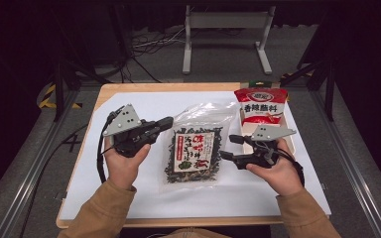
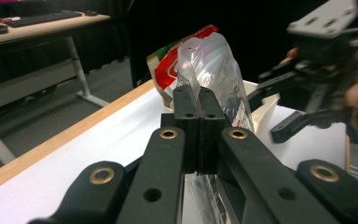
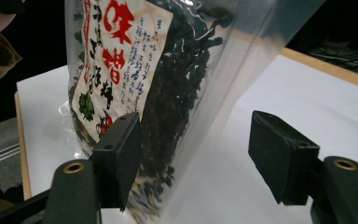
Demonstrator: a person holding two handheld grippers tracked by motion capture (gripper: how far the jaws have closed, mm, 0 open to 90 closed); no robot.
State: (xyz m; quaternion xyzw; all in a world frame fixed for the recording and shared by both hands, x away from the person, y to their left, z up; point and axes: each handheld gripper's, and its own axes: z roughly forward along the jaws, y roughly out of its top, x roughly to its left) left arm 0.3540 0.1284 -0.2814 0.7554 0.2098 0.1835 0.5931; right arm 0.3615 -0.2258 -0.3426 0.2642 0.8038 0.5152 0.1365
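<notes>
Seaweed bag (image 1: 194, 148), clear plastic with dark dried strands and a red-lettered label, sits dead centre on the white-covered desk (image 1: 129, 198), its sealed top edge lifted off the surface toward eleven o'clock. Up at one o'clock of it there's a red and white seasoning packet (image 1: 261, 105) lying in a white tray (image 1: 290, 139) near the desk's far right corner.

Left claw (image 1: 168, 121), coming in from nine o'clock, is clamped tight on the clear top strip of the seaweed bag; in the left gripper view the two pads (image 2: 186, 121) are pressed together with the plastic pinched between them and the film standing up above.

Right claw (image 1: 229, 147), at three o'clock of the bag, has its jaws spread wide. In the right gripper view the bag's lower right edge hangs between the pads (image 3: 121, 154): the near pad lies right against the film, the far one is well apart from it, nothing squeezed.
</notes>
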